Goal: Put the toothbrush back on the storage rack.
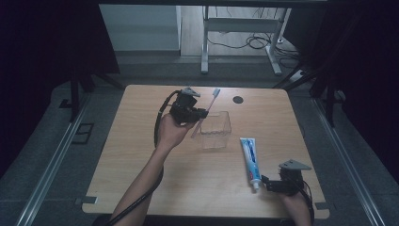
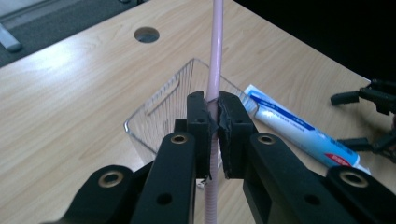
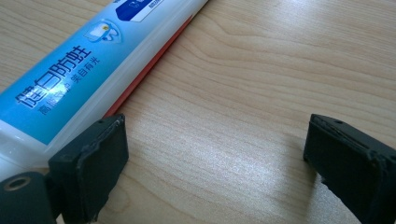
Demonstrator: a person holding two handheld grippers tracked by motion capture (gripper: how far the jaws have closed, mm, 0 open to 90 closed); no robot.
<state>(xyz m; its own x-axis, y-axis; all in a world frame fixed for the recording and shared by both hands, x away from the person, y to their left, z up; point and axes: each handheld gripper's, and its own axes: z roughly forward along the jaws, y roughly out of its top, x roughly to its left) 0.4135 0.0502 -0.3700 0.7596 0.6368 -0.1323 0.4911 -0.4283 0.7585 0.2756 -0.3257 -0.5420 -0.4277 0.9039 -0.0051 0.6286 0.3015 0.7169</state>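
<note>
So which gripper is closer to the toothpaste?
The right gripper. It sits open on the table right beside the cap end of the toothpaste tube. The left gripper is farther away, holding a pink toothbrush over the clear plastic container.

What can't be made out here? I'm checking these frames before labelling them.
- Toothbrush head: cut off by the left gripper view's top edge; tiny in the high view.
- Toothpaste tube cap: hidden behind a jaw in the right gripper view.
- Tube print: too small in the high view.
</note>
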